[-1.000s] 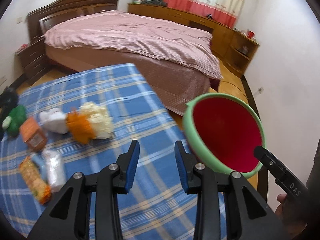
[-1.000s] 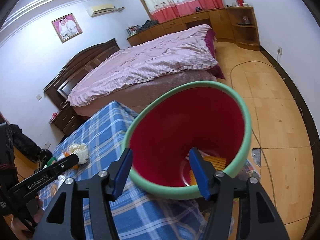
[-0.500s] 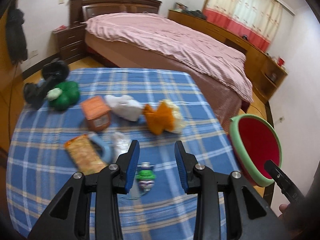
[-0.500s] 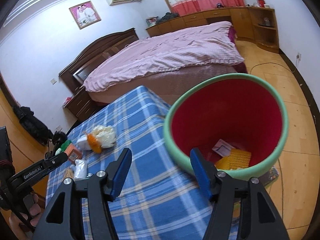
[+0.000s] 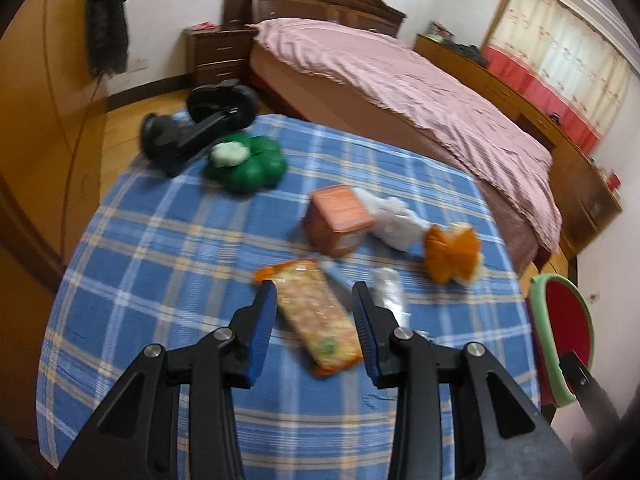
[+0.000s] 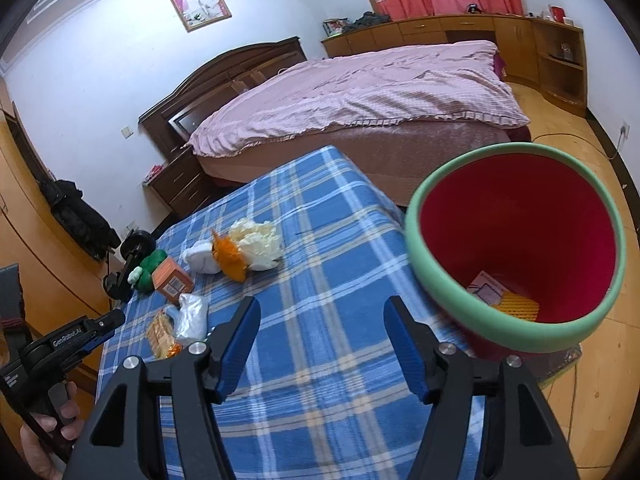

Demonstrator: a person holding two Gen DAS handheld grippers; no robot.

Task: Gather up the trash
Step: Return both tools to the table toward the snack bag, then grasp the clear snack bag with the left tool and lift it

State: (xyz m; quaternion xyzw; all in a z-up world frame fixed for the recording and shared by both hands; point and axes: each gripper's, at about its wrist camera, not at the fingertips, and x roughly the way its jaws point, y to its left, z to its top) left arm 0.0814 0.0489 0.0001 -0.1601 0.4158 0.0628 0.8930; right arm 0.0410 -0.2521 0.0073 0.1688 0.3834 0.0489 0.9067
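Trash lies on a blue plaid table [image 5: 160,240]. My left gripper [image 5: 316,320] is open, its jaws on either side of an orange snack packet [image 5: 316,312], above it. Beyond lie a clear plastic wrapper [image 5: 390,292], an orange carton [image 5: 340,220], white crumpled paper [image 5: 396,224] and an orange and cream wad [image 5: 452,254]. A red bin with a green rim [image 6: 516,240] stands off the table's right edge and holds some trash. My right gripper [image 6: 320,340] is open and empty over the table beside the bin. The left gripper also shows in the right wrist view [image 6: 96,326].
A green clover-shaped object [image 5: 244,164] and a black device [image 5: 192,132] lie at the table's far left. A bed with a pink cover [image 6: 360,92] stands behind the table. Wooden cabinets [image 6: 460,28] line the far wall.
The left gripper has swung left from the bin and come down over the snack packet. The right gripper has drawn back from the bin toward the table.
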